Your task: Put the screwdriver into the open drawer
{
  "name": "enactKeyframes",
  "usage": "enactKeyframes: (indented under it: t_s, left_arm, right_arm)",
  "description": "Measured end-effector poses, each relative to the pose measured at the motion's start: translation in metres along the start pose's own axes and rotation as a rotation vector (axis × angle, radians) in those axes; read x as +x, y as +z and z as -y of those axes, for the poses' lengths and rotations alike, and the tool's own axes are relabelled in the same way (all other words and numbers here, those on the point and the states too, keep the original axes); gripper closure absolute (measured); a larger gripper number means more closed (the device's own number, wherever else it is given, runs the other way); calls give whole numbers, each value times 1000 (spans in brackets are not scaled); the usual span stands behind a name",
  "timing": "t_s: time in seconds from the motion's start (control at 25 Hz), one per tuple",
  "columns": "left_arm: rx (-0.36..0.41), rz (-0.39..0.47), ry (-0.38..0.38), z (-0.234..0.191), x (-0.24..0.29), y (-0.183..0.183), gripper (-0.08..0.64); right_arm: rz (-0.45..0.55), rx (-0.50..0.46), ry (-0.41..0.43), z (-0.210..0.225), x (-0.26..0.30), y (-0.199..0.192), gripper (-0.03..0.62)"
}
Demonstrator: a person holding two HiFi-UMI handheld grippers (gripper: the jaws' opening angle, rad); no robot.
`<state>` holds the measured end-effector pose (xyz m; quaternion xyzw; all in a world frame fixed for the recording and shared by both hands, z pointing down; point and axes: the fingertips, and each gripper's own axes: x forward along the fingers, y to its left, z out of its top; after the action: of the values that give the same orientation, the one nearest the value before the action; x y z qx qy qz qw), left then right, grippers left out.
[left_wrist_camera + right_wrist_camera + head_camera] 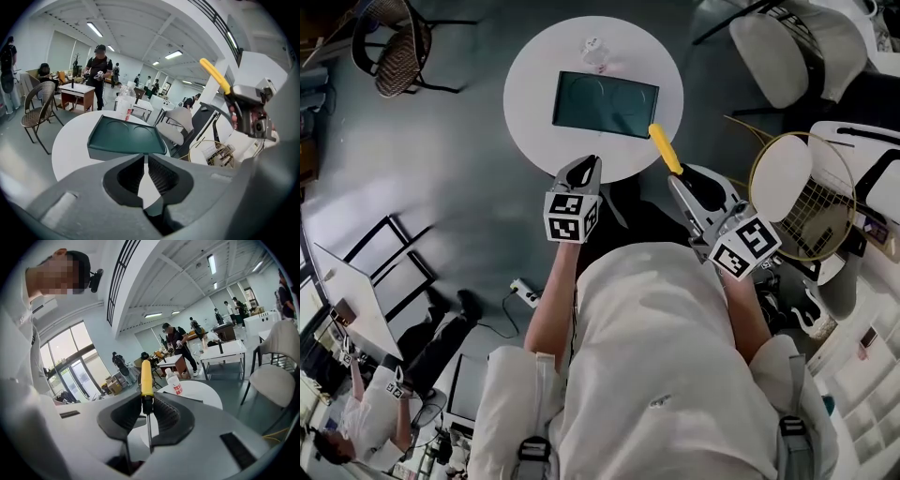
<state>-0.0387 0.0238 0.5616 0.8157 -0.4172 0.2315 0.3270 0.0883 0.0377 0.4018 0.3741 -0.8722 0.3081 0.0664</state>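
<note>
Only the right gripper view showed the jaws of the right gripper (146,401) grasping the screwdriver (146,377) by its neck. The left gripper (146,161), jaws clenched and empty, faced the drawer (123,137).

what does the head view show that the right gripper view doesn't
Only the head view: the left gripper, the inside of the teal drawer, and a racket beside the person. Only the right gripper view: the right gripper with its jaws pinching the screwdriver where handle meets shaft, plus the ceiling and windows. Both: the yellow handle, the round white table and the bottle on it.
</note>
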Motion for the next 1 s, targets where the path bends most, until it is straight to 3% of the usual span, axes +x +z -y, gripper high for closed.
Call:
enactKeyframes:
  t_s: [0.32,1.0]
  left_arm:
    - [-23,-26,38,-19,29,-13,543]
    - [-83,-101,85,-46,78,-43,424]
  right_arm:
    - [-31,5,-6,3,-3,-11,506]
    - [-81,15,-41,9,-10,-29,506]
